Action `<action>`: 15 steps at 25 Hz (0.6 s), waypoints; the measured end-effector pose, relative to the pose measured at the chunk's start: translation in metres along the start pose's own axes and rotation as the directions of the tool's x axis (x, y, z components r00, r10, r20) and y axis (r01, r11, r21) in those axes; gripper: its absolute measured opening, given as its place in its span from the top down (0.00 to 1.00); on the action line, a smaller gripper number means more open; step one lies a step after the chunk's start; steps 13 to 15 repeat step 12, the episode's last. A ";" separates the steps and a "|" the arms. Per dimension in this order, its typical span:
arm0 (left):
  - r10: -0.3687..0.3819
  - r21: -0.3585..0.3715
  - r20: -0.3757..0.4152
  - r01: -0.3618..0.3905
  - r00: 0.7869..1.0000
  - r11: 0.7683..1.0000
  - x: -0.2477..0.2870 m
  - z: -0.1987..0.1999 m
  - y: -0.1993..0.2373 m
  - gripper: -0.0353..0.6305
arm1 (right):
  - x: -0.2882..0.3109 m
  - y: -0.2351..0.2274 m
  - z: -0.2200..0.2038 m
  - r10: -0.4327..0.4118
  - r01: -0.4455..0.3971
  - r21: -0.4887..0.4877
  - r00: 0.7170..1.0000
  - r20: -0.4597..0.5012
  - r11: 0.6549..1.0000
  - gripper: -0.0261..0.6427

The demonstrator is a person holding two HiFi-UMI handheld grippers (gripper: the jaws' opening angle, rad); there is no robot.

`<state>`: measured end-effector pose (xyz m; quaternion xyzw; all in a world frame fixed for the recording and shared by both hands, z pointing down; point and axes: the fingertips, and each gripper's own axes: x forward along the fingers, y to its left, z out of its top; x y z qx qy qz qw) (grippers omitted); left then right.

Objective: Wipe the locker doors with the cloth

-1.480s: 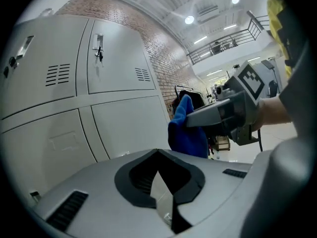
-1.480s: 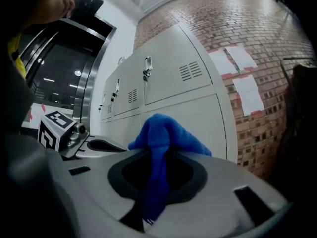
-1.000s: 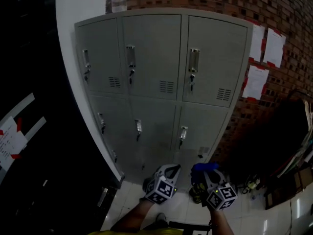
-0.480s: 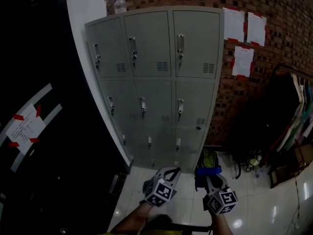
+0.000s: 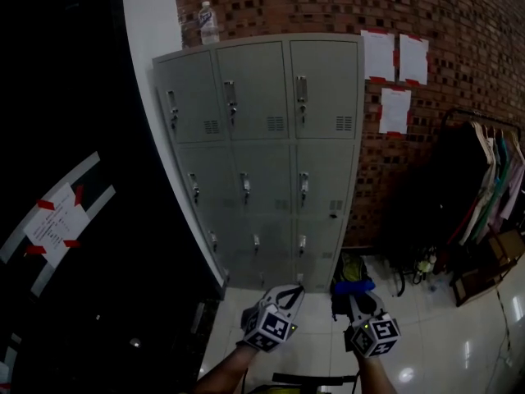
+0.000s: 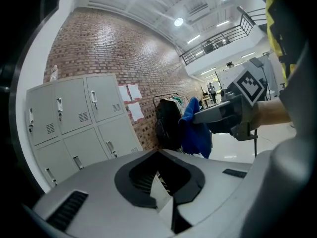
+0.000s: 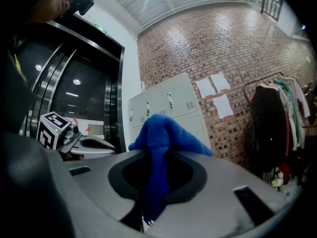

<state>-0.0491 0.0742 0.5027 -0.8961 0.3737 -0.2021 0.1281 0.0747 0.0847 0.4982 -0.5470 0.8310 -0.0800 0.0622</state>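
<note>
**Approach to the lockers, cloth in hand.** The right gripper (image 7: 148, 209) pinches a blue cloth (image 7: 159, 135). One fold is clamped between the jaws, and the rest heaps over them and hangs loose in front. The left gripper (image 6: 166, 195) has its jaws pressed together on nothing.

In the head view both grippers are held low over the tiled floor, well apart from the grey locker bank (image 5: 271, 162). The bank stands against the brick wall (image 5: 459, 23), three columns by three rows, with every door closed. We judge that no wiping has begun and that the step in hand is carrying the cloth to the first door.

To do this well, we would:
- raise the right gripper to the top row and start there, so that loosened dust falls onto doors not yet cleaned;
- meet the door with the bunched front of the cloth rather than the bare jaw tips, which could scrape the paint;
- hold the clamp firm, since much of the cloth hangs free and a dragging stroke may pull it out;
- work each door in overlapping passes, easing around the raised handle (image 5: 302, 89) and the vent slots (image 5: 344, 123), where the loose fold could snag.

The left gripper has nothing to do and is best held clear of the stroke. A water bottle (image 5: 209, 23) stands on top of the bank near its left end, so strokes along the upper edge there should stay below the rim. The paper sheets (image 5: 379, 56) on the wall lie just beside the right column and should not be brushed.
</note>
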 end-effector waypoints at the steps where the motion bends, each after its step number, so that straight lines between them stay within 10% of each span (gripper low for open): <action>1: 0.002 -0.014 -0.009 -0.002 1.000 1.000 -0.007 -0.007 0.002 0.94 | 0.002 0.007 -0.002 0.002 -0.002 0.005 1.000 -0.003 1.000 0.86; 15: 0.006 -0.057 -0.003 -0.006 1.000 0.998 -0.058 -0.036 0.004 0.94 | -0.020 0.065 -0.025 -0.009 0.010 0.022 0.999 -0.036 1.000 0.86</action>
